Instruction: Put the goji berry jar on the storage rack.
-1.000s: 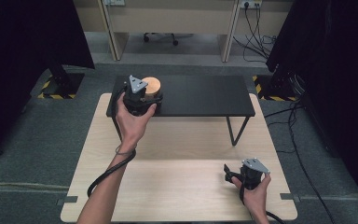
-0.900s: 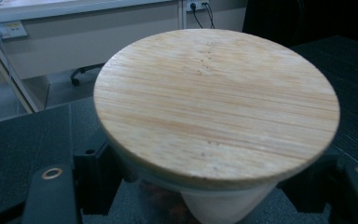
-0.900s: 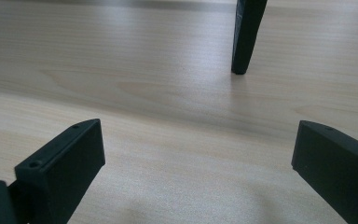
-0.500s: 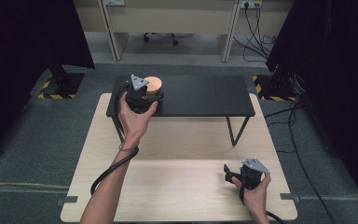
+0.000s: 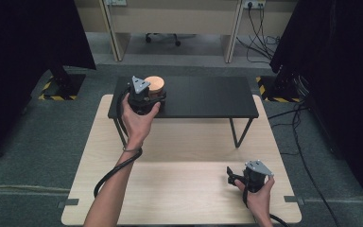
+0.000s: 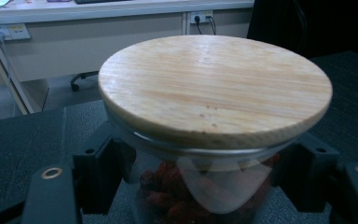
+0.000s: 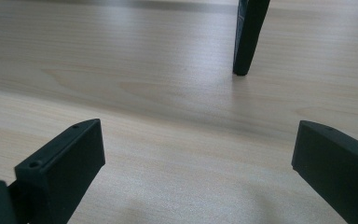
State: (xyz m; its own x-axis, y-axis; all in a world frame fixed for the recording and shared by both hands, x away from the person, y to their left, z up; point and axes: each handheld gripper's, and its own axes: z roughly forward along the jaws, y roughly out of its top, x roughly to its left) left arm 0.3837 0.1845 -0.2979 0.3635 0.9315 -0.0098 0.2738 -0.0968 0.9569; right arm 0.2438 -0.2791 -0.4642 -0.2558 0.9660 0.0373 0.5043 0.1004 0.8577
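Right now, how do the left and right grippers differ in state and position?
The left gripper is up at the black raised shelf, jaws on either side of the glass jar with a round wooden lid. The right gripper is low over the light wooden table, jaws wide apart around nothing. Both are black, hand-held and two-jawed.

A black shelf [image 5: 203, 97] stands on the wooden table [image 5: 179, 189].

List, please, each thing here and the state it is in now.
Jar: upright on the black shelf, red contents inside.
Lid: on the jar, closed.
Left tongs: jaws either side of the jar; contact unclear.
Right tongs: open, empty, over the table.
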